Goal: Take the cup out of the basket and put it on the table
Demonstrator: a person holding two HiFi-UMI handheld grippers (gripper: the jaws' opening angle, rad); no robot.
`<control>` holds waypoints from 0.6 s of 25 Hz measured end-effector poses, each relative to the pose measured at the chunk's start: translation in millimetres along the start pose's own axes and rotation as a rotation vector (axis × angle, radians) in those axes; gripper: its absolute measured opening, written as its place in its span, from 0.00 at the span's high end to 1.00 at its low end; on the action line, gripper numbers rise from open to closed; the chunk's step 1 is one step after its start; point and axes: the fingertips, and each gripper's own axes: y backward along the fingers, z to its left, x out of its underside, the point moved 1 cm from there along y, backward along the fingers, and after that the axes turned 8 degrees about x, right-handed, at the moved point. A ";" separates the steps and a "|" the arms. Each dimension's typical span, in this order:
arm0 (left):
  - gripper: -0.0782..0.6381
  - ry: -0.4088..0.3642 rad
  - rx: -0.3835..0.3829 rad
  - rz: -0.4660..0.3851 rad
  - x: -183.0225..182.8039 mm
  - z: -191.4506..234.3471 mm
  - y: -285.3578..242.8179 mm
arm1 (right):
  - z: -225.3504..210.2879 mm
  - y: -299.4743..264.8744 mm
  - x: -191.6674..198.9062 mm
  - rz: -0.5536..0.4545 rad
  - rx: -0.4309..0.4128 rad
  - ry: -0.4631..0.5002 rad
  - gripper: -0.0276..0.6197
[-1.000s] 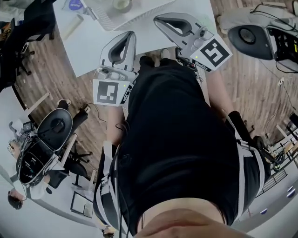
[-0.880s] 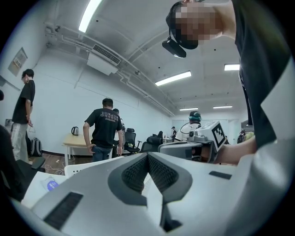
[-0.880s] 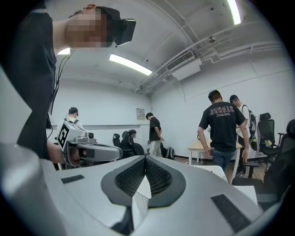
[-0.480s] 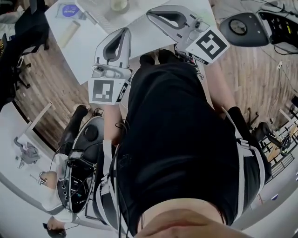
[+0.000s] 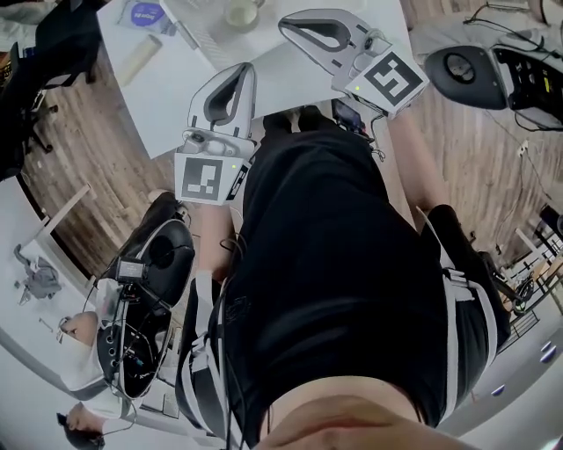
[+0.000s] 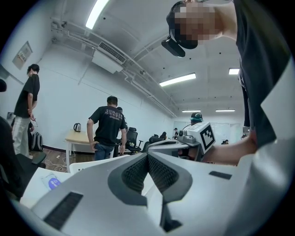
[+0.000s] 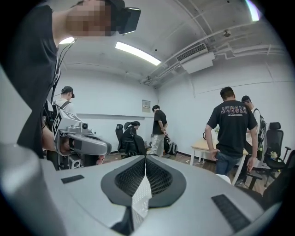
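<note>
White table over a wood-plank floor, in a big white-walled office with ceiling light strips and people standing around. The only writing I can read is "JUNGLE" on the back of a black T-shirt — a blue label on the table is too small to make out. The cup is at the far end of the table, in what looks like the white mesh basket, and the head view's top edge cuts both off. My own torso blocks most of that view. The left gripper and right gripper hang above the near table edge, well short of the cup — each has its jaws pressed together with nothing between them.
</note>
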 end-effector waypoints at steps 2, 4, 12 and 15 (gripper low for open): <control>0.87 0.004 -0.006 0.001 0.5 4.6 1.1 | -4.8 -10.5 3.0 0.015 -0.003 0.009 0.93; 0.87 0.007 -0.013 -0.001 0.4 8.3 1.8 | -9.9 -20.7 5.7 0.032 -0.007 0.012 0.93; 0.87 0.035 -0.012 -0.012 3.2 19.4 6.6 | -27.9 -60.8 26.3 0.109 -0.062 0.072 0.93; 0.87 0.034 0.008 -0.027 3.2 20.5 5.2 | -33.6 -74.7 37.3 0.138 -0.079 0.092 0.93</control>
